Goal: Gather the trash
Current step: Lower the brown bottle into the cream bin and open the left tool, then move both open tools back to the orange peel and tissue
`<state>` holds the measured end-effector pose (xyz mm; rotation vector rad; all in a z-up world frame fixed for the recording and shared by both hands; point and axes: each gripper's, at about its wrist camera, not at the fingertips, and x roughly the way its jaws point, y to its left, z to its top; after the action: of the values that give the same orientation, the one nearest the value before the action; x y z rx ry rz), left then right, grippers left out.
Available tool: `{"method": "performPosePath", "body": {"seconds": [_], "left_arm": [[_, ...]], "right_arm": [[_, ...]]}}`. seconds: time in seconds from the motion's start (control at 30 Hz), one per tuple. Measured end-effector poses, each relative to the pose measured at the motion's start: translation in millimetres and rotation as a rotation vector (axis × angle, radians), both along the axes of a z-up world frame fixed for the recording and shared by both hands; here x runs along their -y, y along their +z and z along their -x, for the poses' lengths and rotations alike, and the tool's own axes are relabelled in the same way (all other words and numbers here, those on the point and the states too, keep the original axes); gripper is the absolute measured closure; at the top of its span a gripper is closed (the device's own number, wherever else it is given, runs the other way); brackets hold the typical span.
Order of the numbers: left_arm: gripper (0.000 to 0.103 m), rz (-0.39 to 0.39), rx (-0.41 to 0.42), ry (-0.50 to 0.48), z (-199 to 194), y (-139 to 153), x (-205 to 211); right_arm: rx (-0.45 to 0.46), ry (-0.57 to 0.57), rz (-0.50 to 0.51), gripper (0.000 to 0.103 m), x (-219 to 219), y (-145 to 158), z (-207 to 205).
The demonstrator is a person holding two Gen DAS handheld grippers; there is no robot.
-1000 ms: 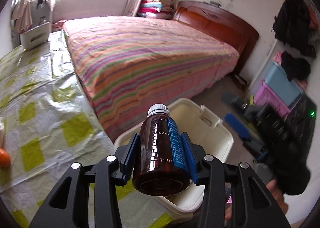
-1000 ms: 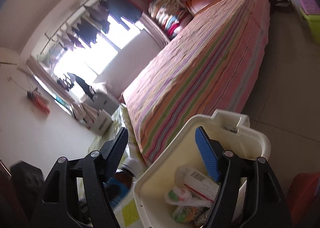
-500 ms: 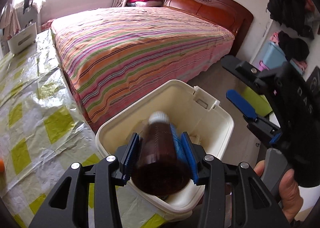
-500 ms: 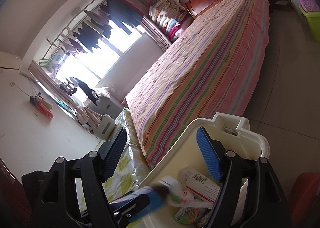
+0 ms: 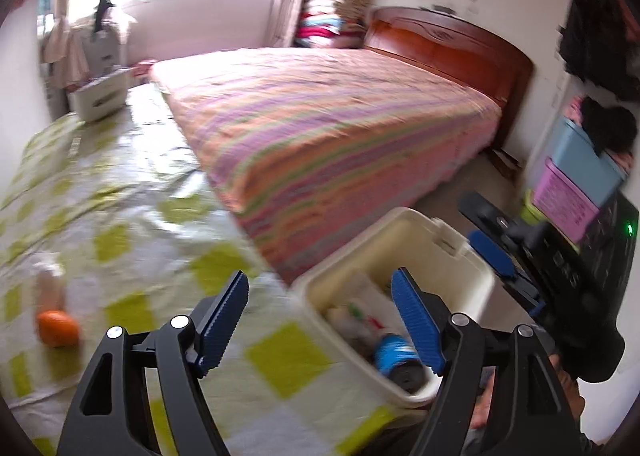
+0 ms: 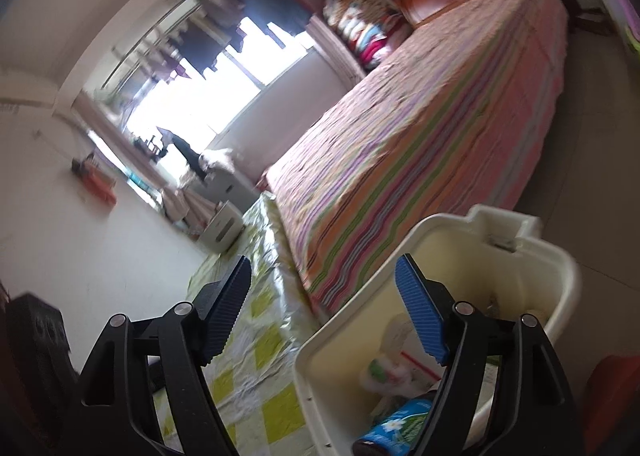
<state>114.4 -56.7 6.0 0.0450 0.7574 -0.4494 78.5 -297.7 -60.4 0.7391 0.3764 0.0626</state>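
A brown medicine bottle with a blue label (image 5: 394, 356) lies in the cream trash bin (image 5: 472, 256), on top of white wrappers. My left gripper (image 5: 320, 284) hovers above the table edge beside the bin. Its jaws are opening and nothing is between the blue pads. In the right wrist view the same bottle (image 6: 396, 428) lies at the bottom of the bin (image 6: 560, 256) beside crumpled packets (image 6: 384, 372). My right gripper (image 6: 324, 276) hangs over the bin's near rim. Its jaws are opening and grip nothing. It also shows in the left wrist view as the right gripper (image 5: 486, 230) beyond the bin.
A table with a yellow-checked plastic cloth (image 5: 120, 216) carries an orange (image 5: 56, 330) and a pale small bottle (image 5: 50, 284) at the left. A striped bed (image 5: 320, 128) runs close along the table. Stacked storage boxes (image 5: 576, 184) stand at the right wall. A white basket (image 5: 100, 96) sits at the table's far end.
My left gripper carried the brown bottle over the bin, opened and let it drop in, then swung left and up. The right gripper shifted slightly beside the bin.
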Motion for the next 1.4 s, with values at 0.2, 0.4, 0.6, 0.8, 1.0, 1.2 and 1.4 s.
{"method": "performPosePath", "body": {"seconds": [0.2,0.4,0.6,0.8,1.0,1.2,1.4], "left_arm": [[0.03,0.011,0.007,0.192,-17.5,5.6,-91.6],[0.03,0.0,-0.003,0.375,-27.5,1.3,-181.8],[0.03,0.045,-0.011,0.55,-17.7,-3.0,-262.6],[0.03,0.075,-0.042,0.624,-5.1,-11.5,-299.6],[0.03,0.053,-0.038,0.638,4.1,-14.6,-309.1],[0.03,0.038,-0.052,0.642,6.9,-17.6,-313.7],[0.03,0.048,-0.057,0.652,9.2,-17.8,-318.5]], "right_arm": [[0.01,0.156,0.08,0.026,-66.3,12.3,-7.2],[0.002,0.444,0.187,0.026,-153.4,22.5,-22.8],[-0.004,0.733,0.341,0.026,-238.6,25.3,-37.6],[-0.048,0.903,0.403,0.026,-308.4,14.9,-68.9],[-0.075,0.989,0.487,0.025,-361.8,1.2,-91.1],[-0.141,1.047,0.547,0.028,-408.7,-14.2,-110.3],[-0.194,1.038,0.596,0.028,-427.6,-30.7,-124.7]]}}
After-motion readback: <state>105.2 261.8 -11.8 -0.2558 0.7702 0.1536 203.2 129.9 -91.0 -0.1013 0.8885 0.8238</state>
